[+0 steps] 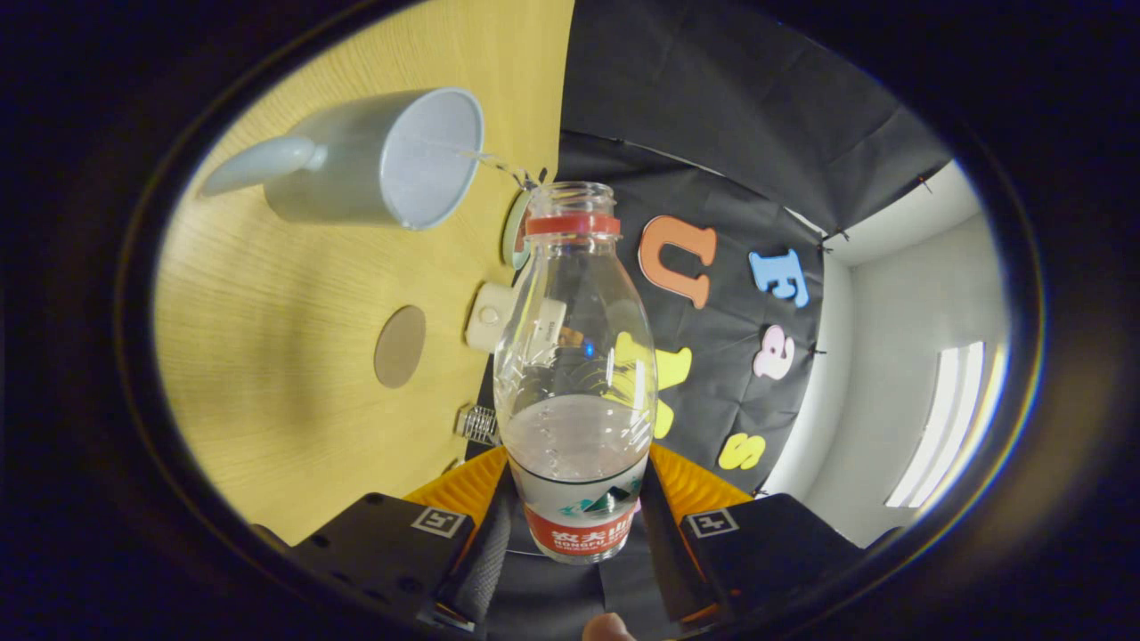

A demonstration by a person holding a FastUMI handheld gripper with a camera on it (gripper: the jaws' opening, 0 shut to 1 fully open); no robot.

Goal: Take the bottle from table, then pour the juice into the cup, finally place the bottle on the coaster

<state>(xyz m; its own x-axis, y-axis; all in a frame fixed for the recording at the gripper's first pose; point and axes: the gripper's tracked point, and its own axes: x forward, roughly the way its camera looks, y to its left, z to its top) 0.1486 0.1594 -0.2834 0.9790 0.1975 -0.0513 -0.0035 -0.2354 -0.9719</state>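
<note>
Pouring is under way: the view is rolled on its side, so the wooden worktop (294, 374) stands like a wall at the left. High on it sits a pale mug (374, 160), its handle pointing left and its open mouth turned toward the bottle. A thin stream of clear liquid (499, 165) arcs from the bottle's mouth into the mug. Below the mug, a round brown coaster (400, 345) lies flat on the worktop, well apart from the mug. To its right, at the worktop's edge, a small white box (488, 318) sits partly behind the bottle. The clear plastic bottle (574, 374), uncapped with a red ring at its neck, is tilted toward the mug, liquid pooled in its lower part. The gripper (577, 525) is clamped on the labelled base of the bottle, one finger on each side.
</note>
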